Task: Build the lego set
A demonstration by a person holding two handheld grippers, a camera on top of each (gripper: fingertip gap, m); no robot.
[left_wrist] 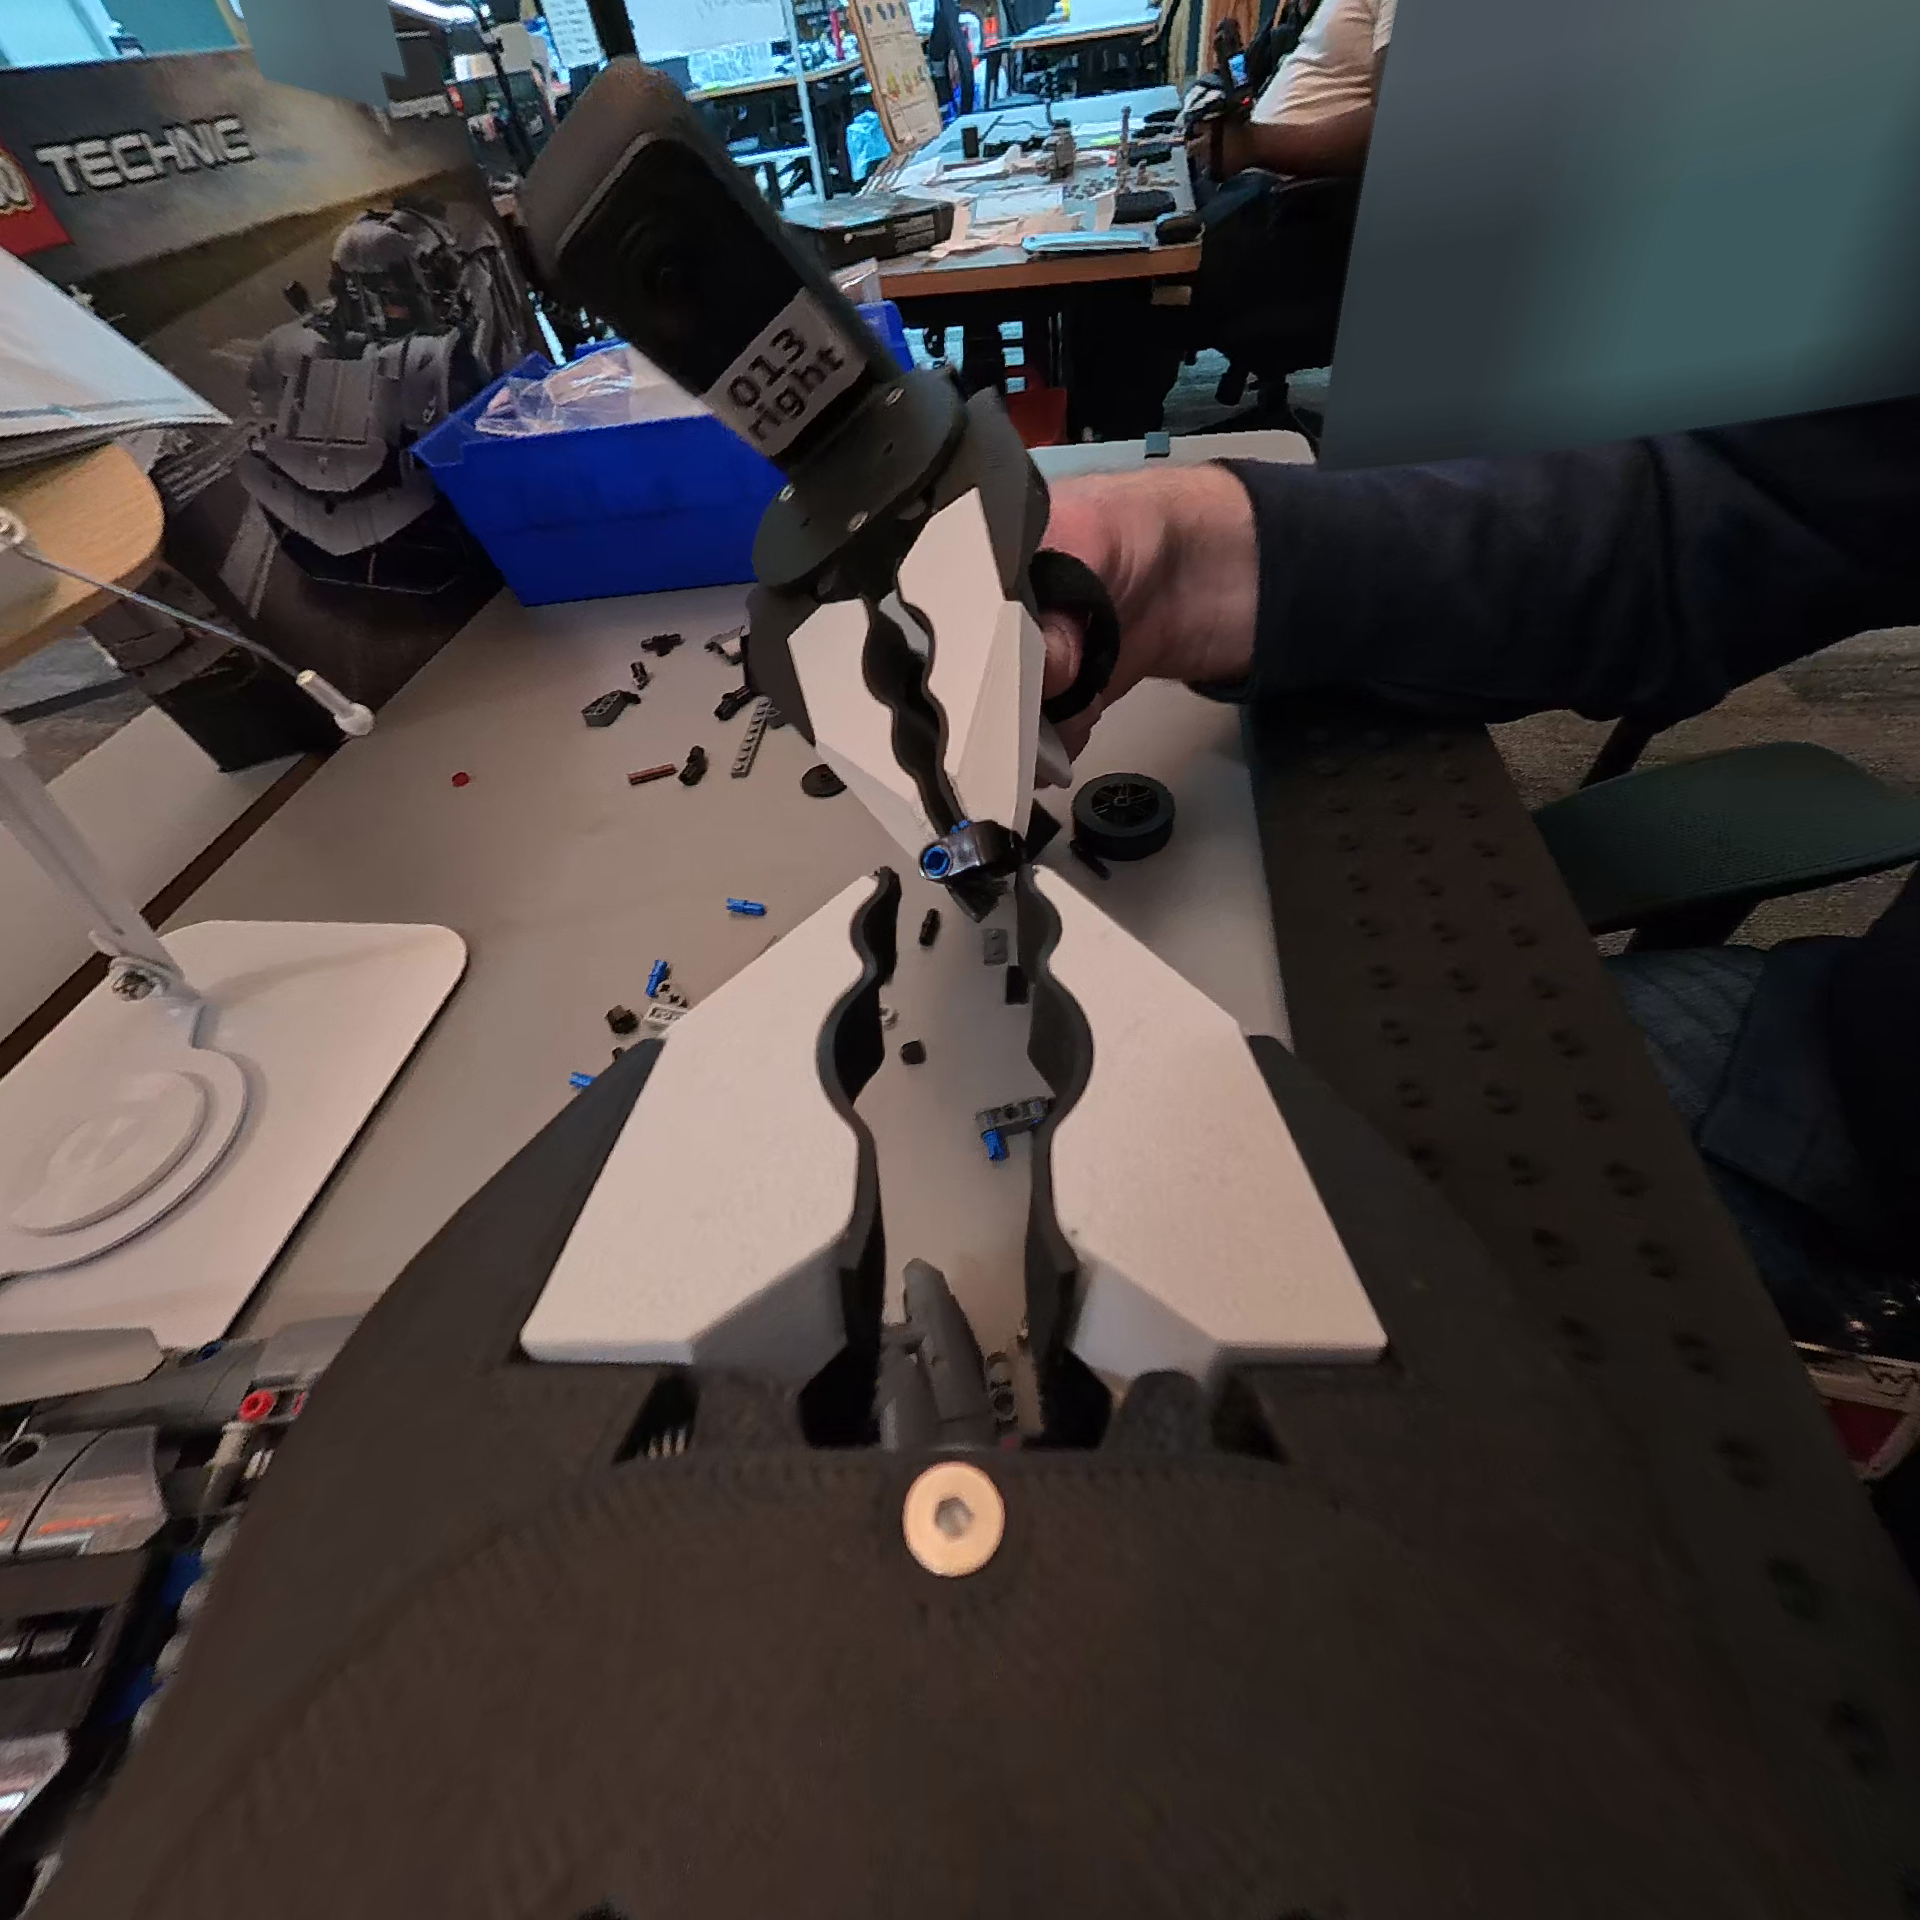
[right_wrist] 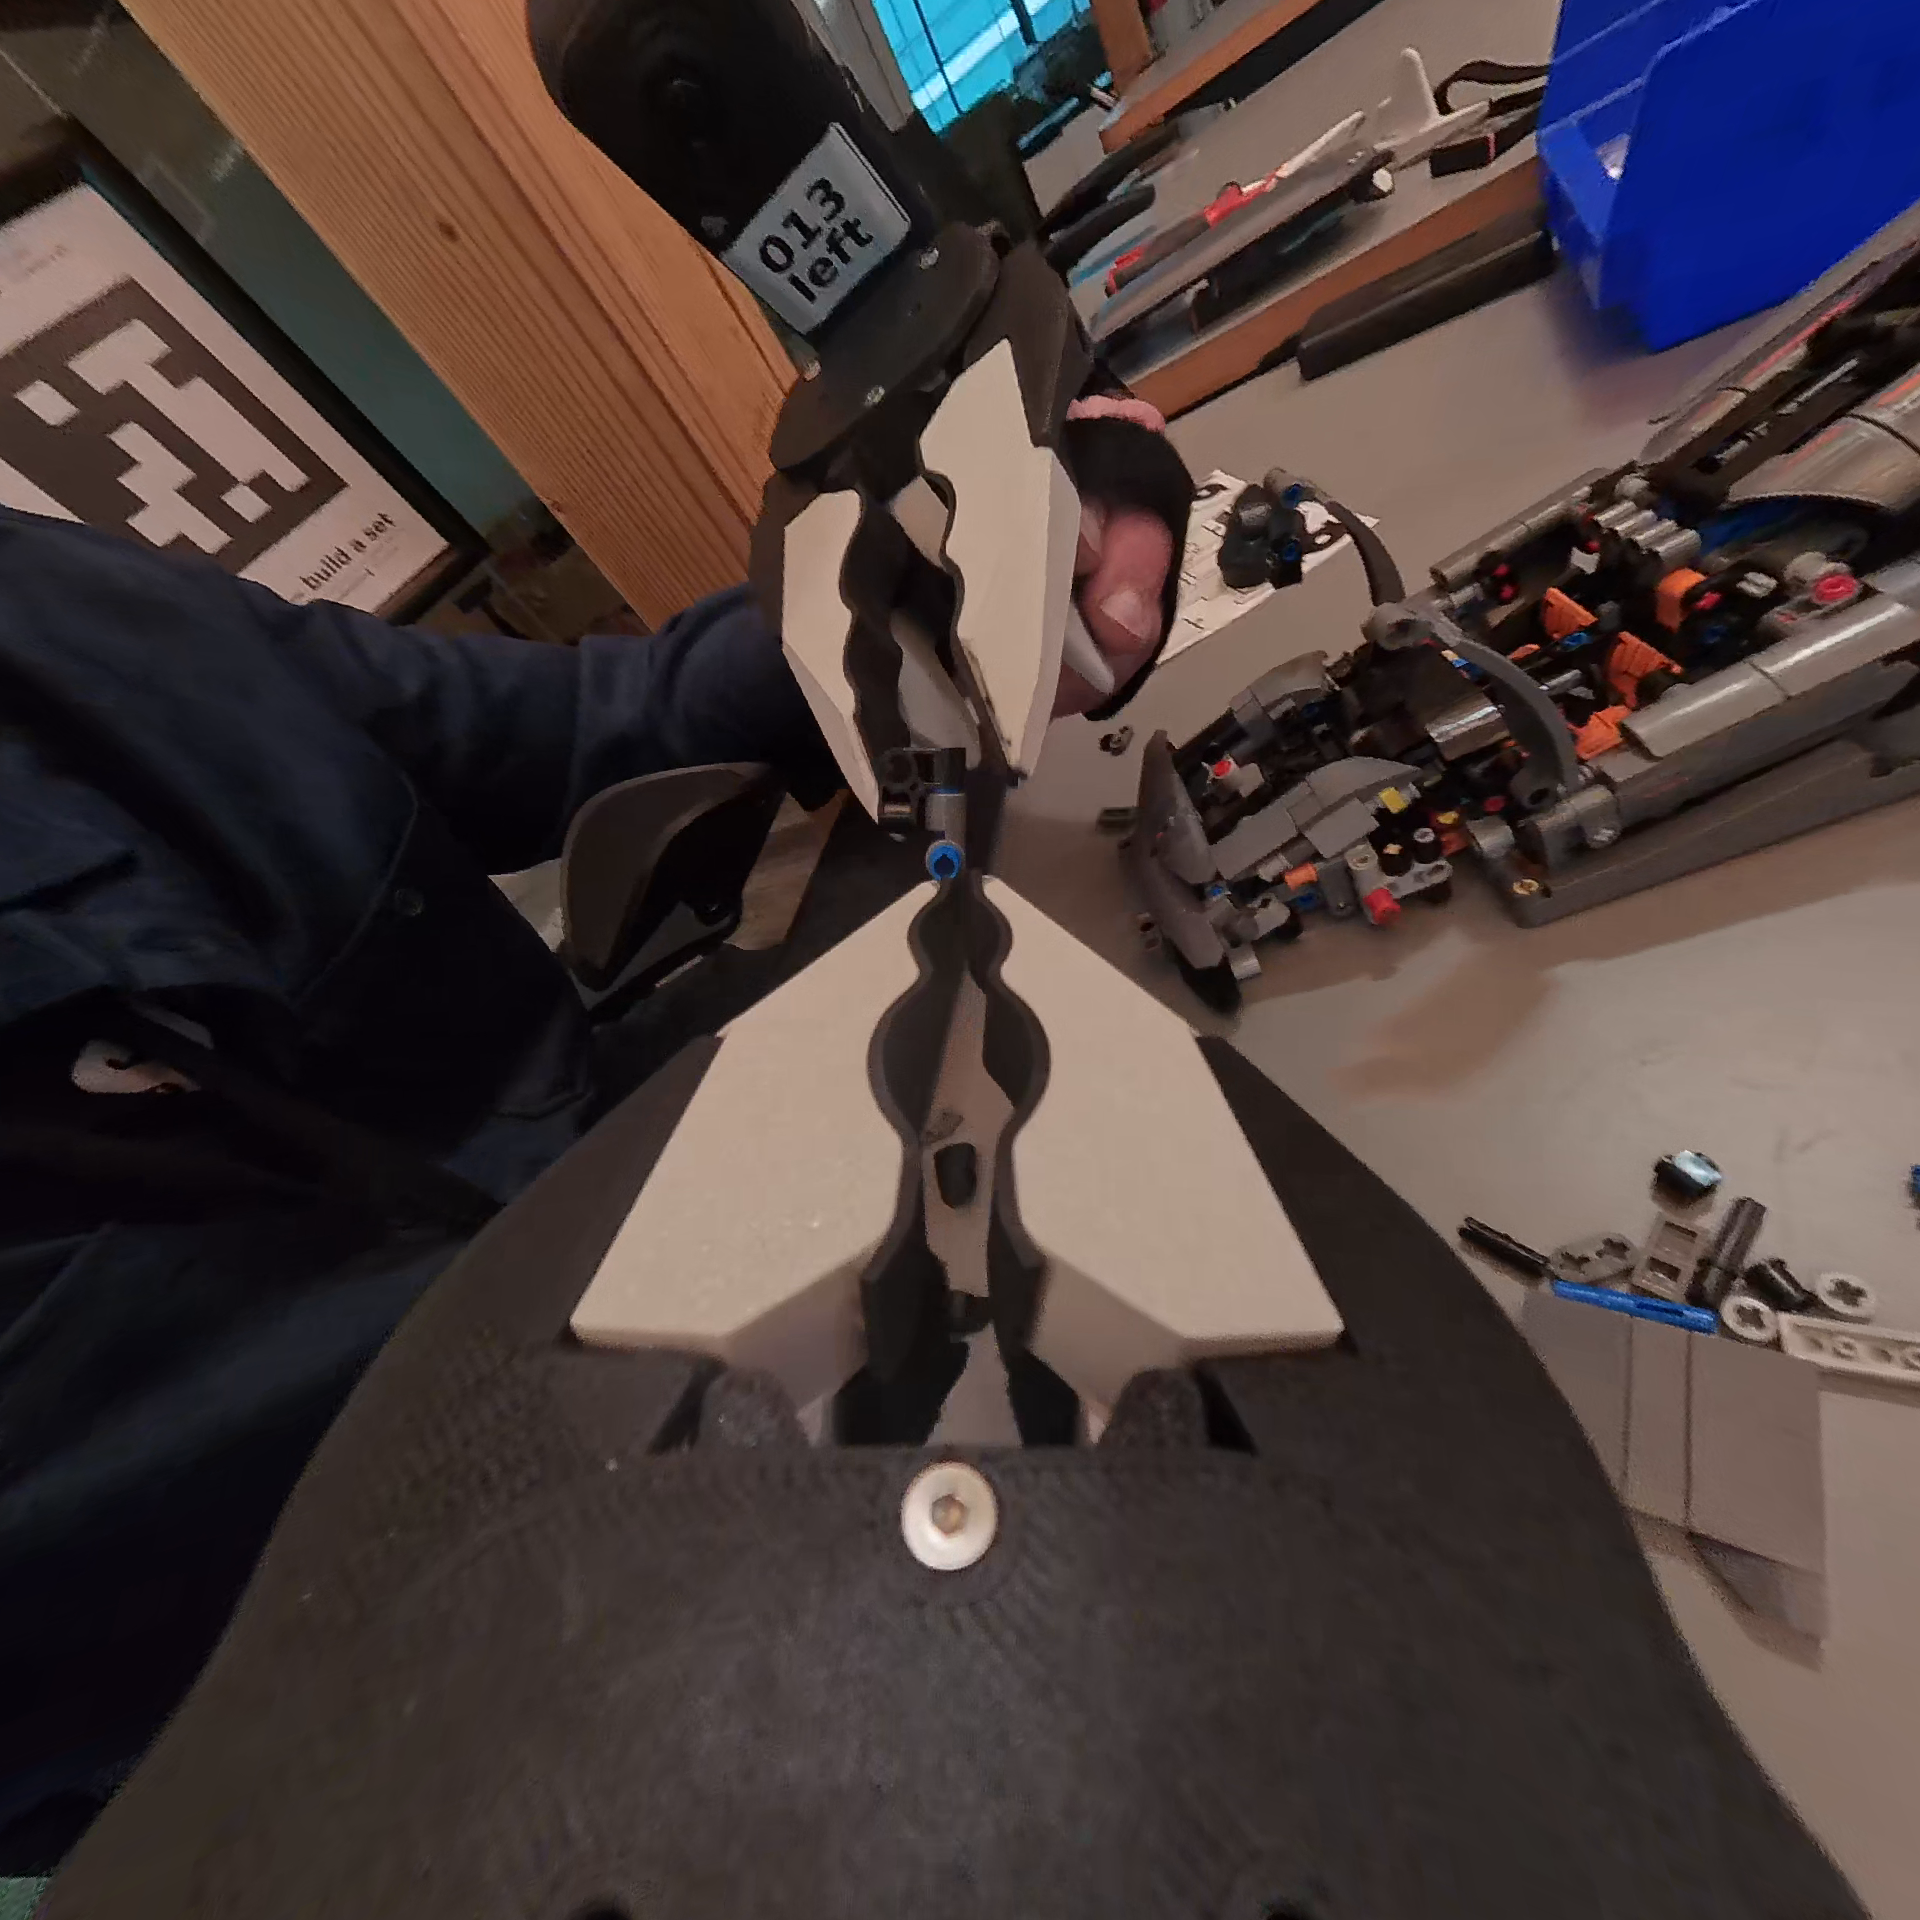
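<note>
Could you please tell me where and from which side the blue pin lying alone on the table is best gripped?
Grip the blue pin at its middle, coming straight down, fingers on its two long sides. It lies flat on the table, apart from other pieces, so probably only those sides can be pinched.

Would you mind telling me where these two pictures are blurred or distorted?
Left wrist view: fisheye bending at the edges, blurred parts at lower left, sharp right gripper. Right wrist view: soft lower rim, a crisp lego model, left gripper sharp.
</note>
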